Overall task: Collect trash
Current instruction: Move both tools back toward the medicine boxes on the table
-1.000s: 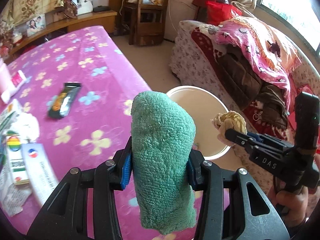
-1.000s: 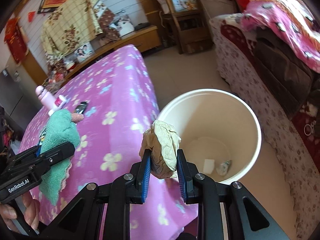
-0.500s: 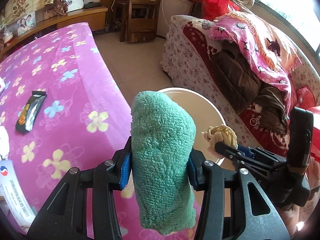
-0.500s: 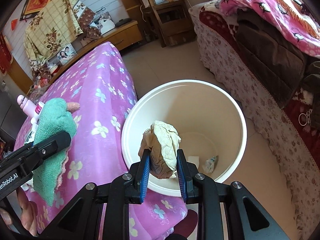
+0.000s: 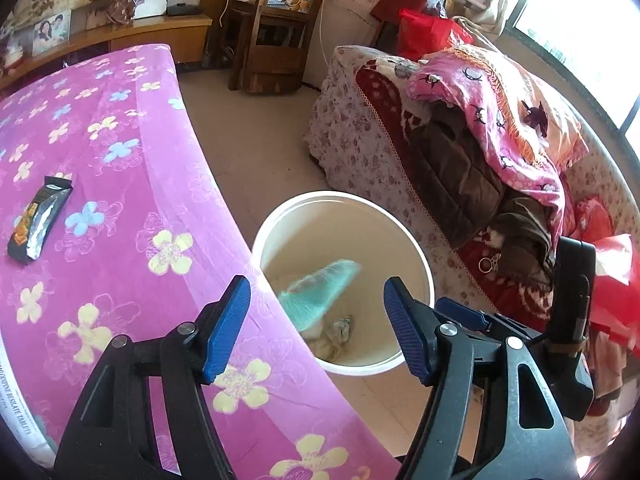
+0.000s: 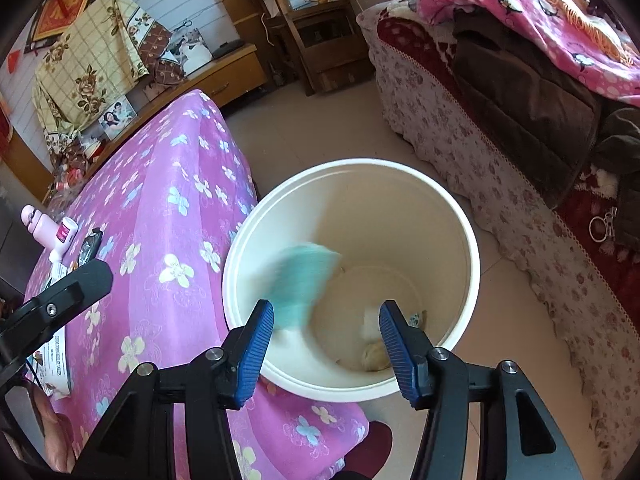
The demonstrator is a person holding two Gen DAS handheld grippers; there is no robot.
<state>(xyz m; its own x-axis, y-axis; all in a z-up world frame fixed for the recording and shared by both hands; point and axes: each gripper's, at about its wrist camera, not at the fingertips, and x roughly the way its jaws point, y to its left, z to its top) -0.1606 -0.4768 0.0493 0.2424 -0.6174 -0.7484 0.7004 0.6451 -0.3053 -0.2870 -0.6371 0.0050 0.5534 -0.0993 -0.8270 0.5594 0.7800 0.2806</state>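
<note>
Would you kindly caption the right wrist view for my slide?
Open right tool above the white bucket as a teal cloth drops inside.

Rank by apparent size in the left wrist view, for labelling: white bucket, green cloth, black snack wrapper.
1. White bucket: largest.
2. Green cloth, blurred, inside the bucket.
3. Black snack wrapper on the table: smallest, though distance makes this unsure.

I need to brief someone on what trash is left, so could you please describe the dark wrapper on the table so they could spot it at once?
Start at the table with the pink flowered cloth beside the white bucket. The wrapper lies flat toward its left side, alone on bare cloth. It is the only long, narrow black packet, with a silvery stripe and orange print.
</note>
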